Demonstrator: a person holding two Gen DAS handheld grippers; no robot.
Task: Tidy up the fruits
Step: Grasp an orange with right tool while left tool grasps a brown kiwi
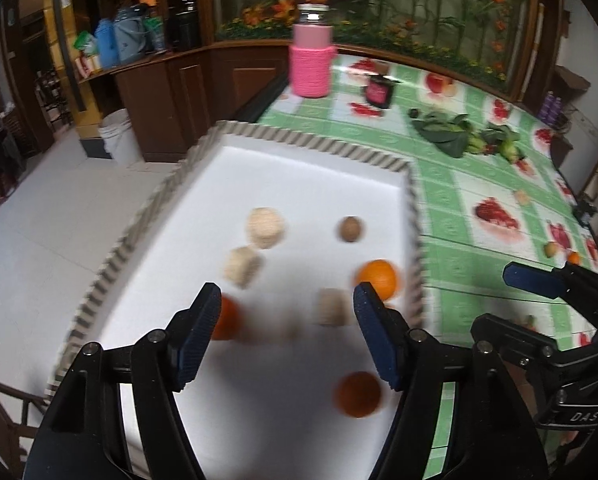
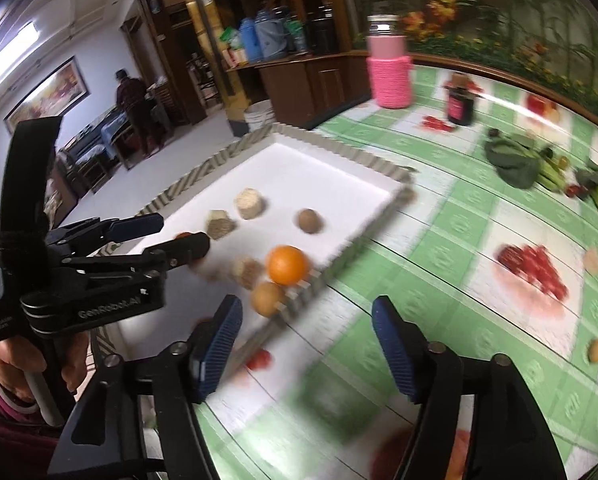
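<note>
Hovering over the white tray (image 1: 299,168) on the table (image 1: 479,184), the left claw (image 1: 287,304) stood wide apart with nothing between its pads. Three oranges (image 1: 378,279), a brown fruit (image 1: 351,229) and pale wooden blocks (image 1: 266,227) lay scattered inside the tray. Beside its near rim, over the green checked cloth, the right claw (image 2: 305,320) gaped too, empty. Two small fruits (image 1: 551,249) sat well apart on the cloth.

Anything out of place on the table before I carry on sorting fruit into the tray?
Yes. A small yellowish fruit still lies loose on the green tablecloth, well outside the white tray. Leafy greens are strewn across the cloth too. Both grippers are open and empty.
</note>
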